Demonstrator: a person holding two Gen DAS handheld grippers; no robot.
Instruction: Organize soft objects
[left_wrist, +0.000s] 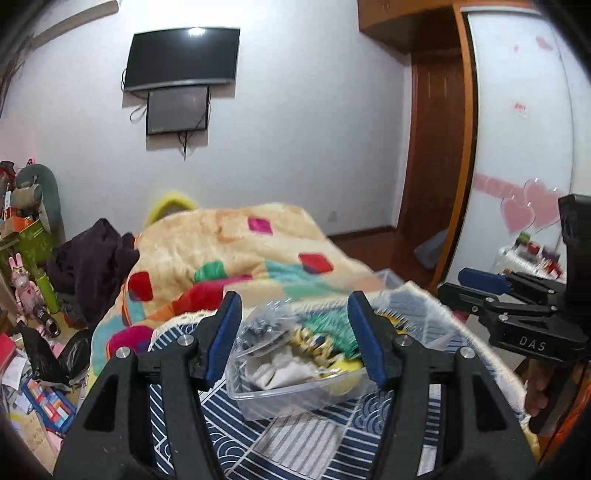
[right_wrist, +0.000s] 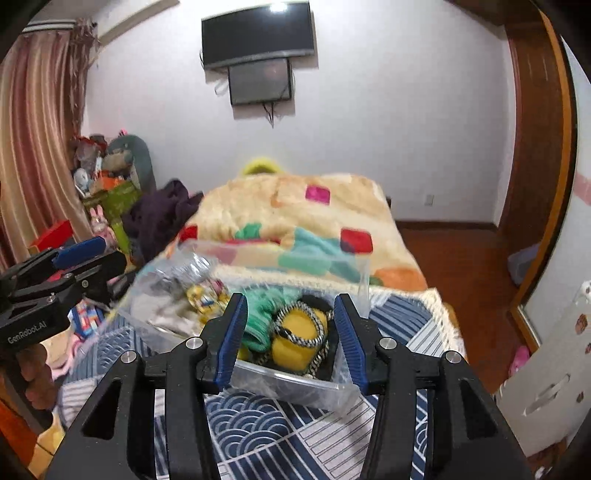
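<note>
1 clear bin (right_wrist: 343, 391), 1 blanket (right_wrist: 314, 206), 2 wall screens (right_wrist: 258, 35), 2 tools (left_wrist: 295, 306)

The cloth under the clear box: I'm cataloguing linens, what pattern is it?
Navy and white patchwork cloth of wave scallops and stripes, clearest in the right wrist view.

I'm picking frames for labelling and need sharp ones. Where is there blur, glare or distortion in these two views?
Left wrist view: the clear plastic box and blanket are motion-smeared, and a lamp glares on the TV. Right wrist view: the box's far rim is smeared, with the same TV glare. Both views bend the wardrobe frame.
</note>
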